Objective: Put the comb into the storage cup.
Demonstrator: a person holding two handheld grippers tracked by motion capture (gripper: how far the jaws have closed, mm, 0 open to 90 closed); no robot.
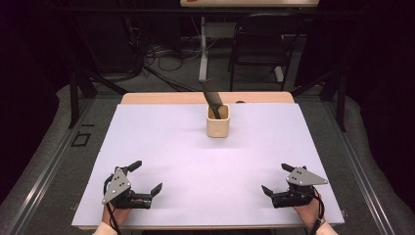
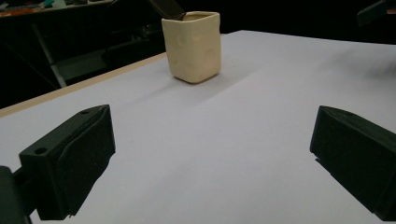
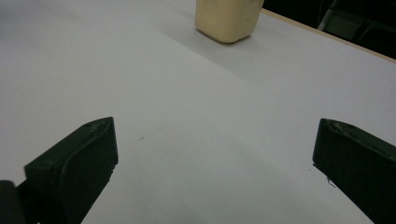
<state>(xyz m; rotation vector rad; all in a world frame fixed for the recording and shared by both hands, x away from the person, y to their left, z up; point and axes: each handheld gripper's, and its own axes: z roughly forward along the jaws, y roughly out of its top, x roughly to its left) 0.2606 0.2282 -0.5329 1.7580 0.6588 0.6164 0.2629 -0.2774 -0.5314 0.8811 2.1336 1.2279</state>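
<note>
White table (image 1: 161, 147): cup (image 1: 218, 121) far ahead, between spread tongs.

A white sheet (image 1: 205, 161) covers the table, whose pale wooden edge (image 1: 161, 98) shows along the far side. Beyond that edge the room is dark. A black chair (image 1: 262, 46) stands on the grey floor (image 1: 44, 161), beside a white table leg (image 1: 203, 49). Loose cables (image 1: 164, 56) lie tangled on the floor. Metal rails (image 1: 364, 171) run past both side edges.
</note>
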